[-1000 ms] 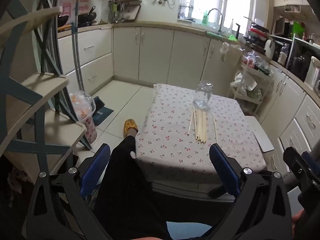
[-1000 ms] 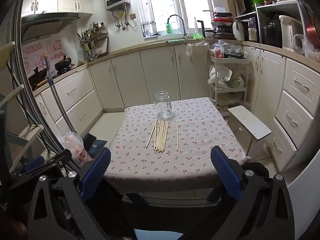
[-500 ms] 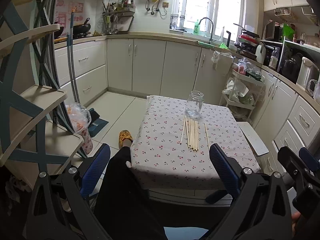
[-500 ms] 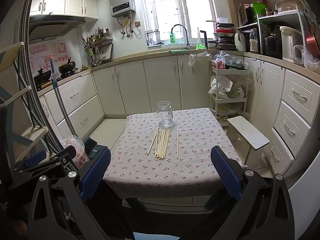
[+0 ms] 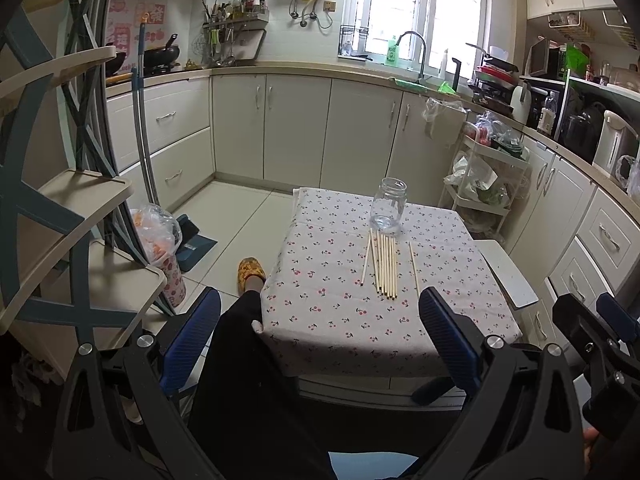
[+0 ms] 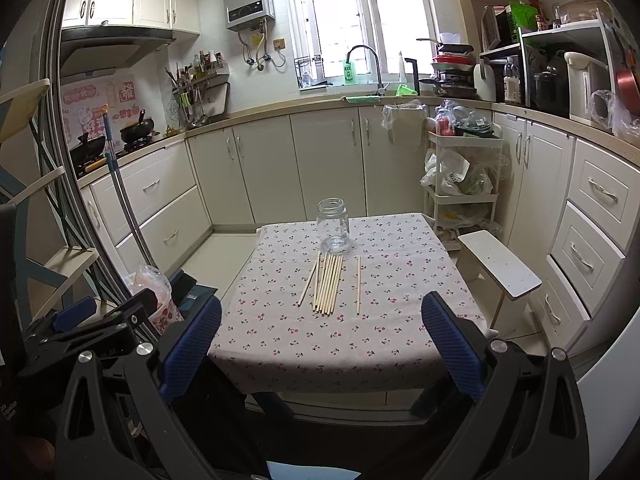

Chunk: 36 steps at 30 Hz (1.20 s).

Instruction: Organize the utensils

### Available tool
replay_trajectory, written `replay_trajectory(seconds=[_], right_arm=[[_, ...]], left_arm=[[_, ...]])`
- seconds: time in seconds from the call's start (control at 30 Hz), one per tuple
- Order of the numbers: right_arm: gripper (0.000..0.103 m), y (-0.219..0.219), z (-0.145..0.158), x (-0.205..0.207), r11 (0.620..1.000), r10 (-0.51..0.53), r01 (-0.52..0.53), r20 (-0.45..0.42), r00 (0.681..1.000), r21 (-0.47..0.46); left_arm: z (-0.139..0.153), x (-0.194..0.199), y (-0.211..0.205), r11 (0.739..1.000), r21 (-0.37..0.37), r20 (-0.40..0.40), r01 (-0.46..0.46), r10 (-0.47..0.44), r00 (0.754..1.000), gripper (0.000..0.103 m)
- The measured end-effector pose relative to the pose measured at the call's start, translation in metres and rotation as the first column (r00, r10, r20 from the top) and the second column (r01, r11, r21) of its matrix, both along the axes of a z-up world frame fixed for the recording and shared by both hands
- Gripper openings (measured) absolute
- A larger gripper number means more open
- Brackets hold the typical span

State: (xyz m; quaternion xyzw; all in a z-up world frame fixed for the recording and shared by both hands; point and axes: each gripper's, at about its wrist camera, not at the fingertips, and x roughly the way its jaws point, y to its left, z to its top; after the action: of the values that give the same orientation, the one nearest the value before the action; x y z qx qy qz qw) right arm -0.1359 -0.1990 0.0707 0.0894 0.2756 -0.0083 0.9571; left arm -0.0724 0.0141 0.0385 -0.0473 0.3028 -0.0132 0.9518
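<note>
Several wooden chopsticks (image 5: pixel 385 266) (image 6: pixel 329 283) lie side by side on a small table with a cherry-print cloth (image 5: pixel 320 300) (image 6: pixel 280 328). One chopstick (image 5: pixel 414 266) (image 6: pixel 358 285) lies apart to the right, another (image 6: pixel 309 284) slants off to the left. An empty clear glass jar (image 5: pixel 388 205) (image 6: pixel 333 224) stands upright just beyond them. My left gripper (image 5: pixel 320 332) is open and empty, held back before the table's near edge. My right gripper (image 6: pixel 320 336) is open and empty, also short of the table.
A white stool (image 6: pixel 500 264) stands right of the table, with a trolley (image 6: pixel 460 184) of bags behind. A shelf unit (image 5: pixel 72 240) and bagged bin (image 5: pixel 160 236) stand left. The person's leg (image 5: pixel 240 340) and slipper (image 5: pixel 251 272) are by the table's left corner. Cabinets line the walls.
Both grippers have drawn back and tilted up; the table, jar and chopsticks look smaller and lower in both views. Nothing on the table has moved.
</note>
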Motion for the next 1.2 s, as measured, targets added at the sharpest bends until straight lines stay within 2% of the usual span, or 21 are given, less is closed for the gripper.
replay_trajectory(seconds=[1.2], right_arm=[[0.096,0.0051,-0.0024,-0.0005,1.0,0.004,-0.004,0.005,1.0,-0.012]], left_arm=[[-0.0018,-0.0022,-0.0031,1.0,0.002,0.0,-0.002,0.002,1.0,0.095]])
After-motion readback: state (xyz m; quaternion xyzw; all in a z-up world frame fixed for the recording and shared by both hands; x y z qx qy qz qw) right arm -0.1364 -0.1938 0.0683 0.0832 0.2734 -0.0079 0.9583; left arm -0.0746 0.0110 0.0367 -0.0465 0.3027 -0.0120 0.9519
